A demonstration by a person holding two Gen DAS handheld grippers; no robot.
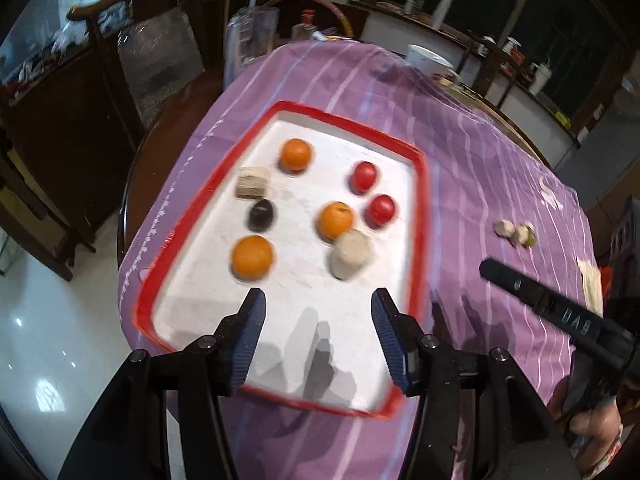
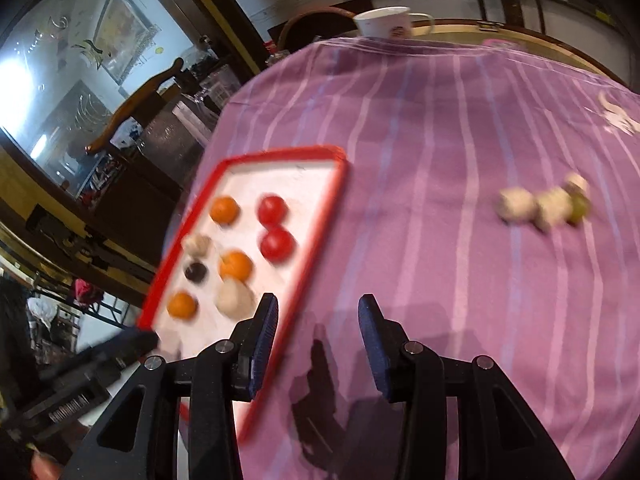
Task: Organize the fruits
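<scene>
A red-rimmed white tray [image 1: 421,216] lies on the purple striped cloth. On it are three oranges [image 1: 253,258], two red round fruits [image 1: 381,210], a dark plum [image 1: 261,215], a beige block [image 1: 253,183] and a beige round piece [image 1: 351,255]. My left gripper [image 1: 318,308] hovers open over the tray's near part, nothing between its fingers. My right gripper [image 2: 318,316] is open and empty over the cloth, just right of the tray's rim [image 2: 329,208]. Its black finger [image 1: 540,298] shows in the left wrist view. Pale lumps with a green fruit [image 2: 540,204] lie apart on the cloth.
A white cup [image 2: 390,24] stands at the table's far edge. A wooden chair [image 1: 100,92] and a dark cabinet are left of the table, over a shiny white floor. Purple cloth [image 2: 440,140] stretches between the tray and the pale lumps.
</scene>
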